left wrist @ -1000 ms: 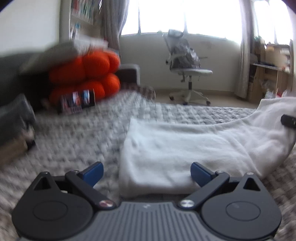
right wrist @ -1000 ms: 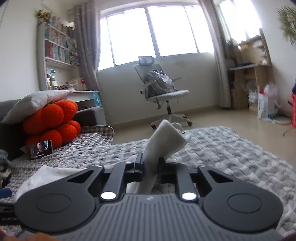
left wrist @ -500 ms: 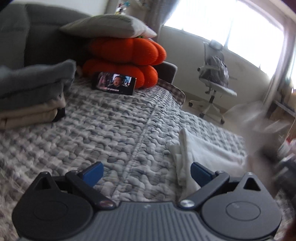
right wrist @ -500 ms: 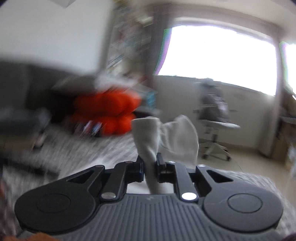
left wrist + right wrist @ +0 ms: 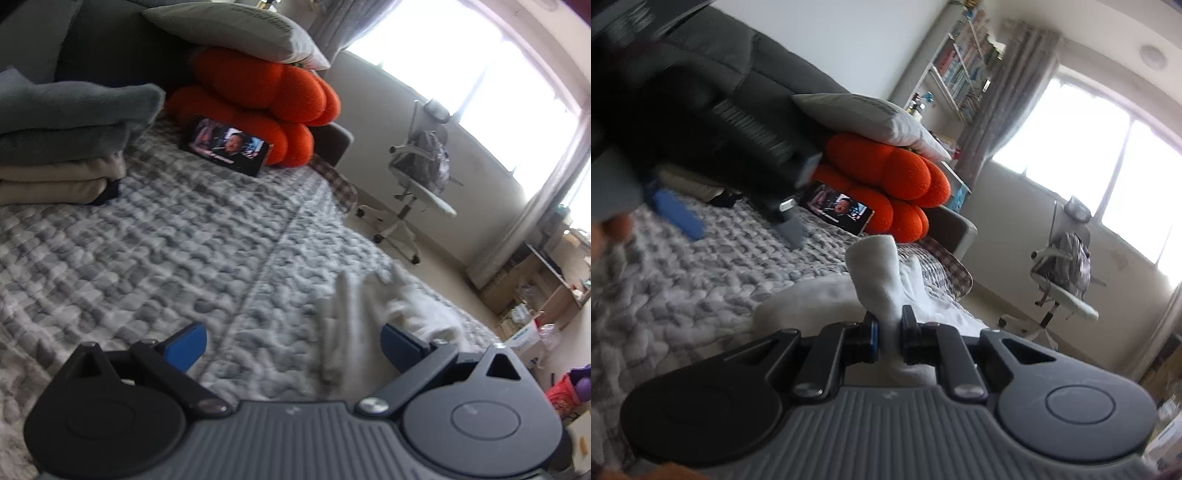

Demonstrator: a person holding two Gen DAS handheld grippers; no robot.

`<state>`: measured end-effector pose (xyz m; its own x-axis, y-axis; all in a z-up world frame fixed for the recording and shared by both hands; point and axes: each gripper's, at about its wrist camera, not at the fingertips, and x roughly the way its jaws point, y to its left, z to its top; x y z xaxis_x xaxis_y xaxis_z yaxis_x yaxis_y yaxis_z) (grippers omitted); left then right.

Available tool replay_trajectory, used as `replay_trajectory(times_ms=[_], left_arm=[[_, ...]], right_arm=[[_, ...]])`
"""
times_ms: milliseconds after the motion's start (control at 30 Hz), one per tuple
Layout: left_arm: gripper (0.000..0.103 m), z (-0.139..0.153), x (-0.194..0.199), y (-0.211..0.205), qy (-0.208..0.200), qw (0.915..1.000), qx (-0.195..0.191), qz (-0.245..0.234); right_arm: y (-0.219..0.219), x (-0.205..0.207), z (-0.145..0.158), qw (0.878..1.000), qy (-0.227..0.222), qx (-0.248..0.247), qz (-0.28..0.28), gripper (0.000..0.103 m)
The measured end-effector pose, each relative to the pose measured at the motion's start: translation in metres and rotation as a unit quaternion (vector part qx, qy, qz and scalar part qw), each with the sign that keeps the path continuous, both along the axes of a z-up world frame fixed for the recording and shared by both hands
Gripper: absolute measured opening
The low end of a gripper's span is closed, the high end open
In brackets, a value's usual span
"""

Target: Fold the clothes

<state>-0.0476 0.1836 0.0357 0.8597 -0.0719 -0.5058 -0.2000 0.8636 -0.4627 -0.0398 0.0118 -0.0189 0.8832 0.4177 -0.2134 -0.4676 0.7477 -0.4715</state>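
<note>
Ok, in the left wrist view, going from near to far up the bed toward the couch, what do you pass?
Left gripper, open → grey knitted blanket → phone with a lit screen → orange cushions → grey pillow on top of them.

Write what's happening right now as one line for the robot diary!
task: fold clothes | left hand-held gripper: open, holding nothing, over bedspread | right hand-held gripper: shut on white garment, lifted | folded stack: near sofa
</note>
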Motion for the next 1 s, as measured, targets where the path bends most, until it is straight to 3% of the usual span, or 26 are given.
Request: replay_trajectory(times_ms=[133, 267, 433, 633, 767, 833, 900, 1000], left_arm=[[0.101, 0.011, 0.006, -0.008, -0.013, 0.9984, -0.03, -0.046], [0.101, 0.013, 0.013, -0.01, -0.011, 0.9981, -0.023, -0.057], [0.101, 0.011, 0.021, -0.009, -0.001, 0.9976, -0.01, -0.069], [0.101, 0.004, 0.028, -0.006, 0.013, 0.9968, -0.007, -0.079], [0.097, 0.002, 0.026, -0.009, 0.014, 0.9963, 0.015, -0.083], [0.089, 0.001, 0.025, -0.013, 0.019, 0.9954, 0.038, -0.085], [0.089, 0.002, 0.023, -0.014, 0.015, 0.9948, 0.051, -0.087], [0.088, 0.002, 0.022, -0.012, 0.015, 0.9945, 0.06, -0.084]], right_arm=[[0.003, -0.002, 0.003, 1.0, -0.015, 0.006, 0.001, 0.013], [0.003, -0.002, 0.015, 0.999, -0.024, 0.028, -0.001, 0.013], [0.006, -0.012, -0.004, 0.998, -0.022, -0.025, 0.051, 0.013], [0.012, -0.008, -0.008, 0.995, -0.016, -0.082, 0.053, 0.015], [0.008, -0.011, -0.013, 0.994, -0.017, -0.096, 0.055, 0.02], [0.006, -0.008, -0.01, 0.994, -0.006, -0.092, 0.051, 0.028], [-0.002, -0.009, -0.002, 0.996, 0.015, -0.071, 0.052, 0.032], [-0.023, -0.014, 0.018, 0.996, 0.055, -0.014, 0.062, 0.048]])
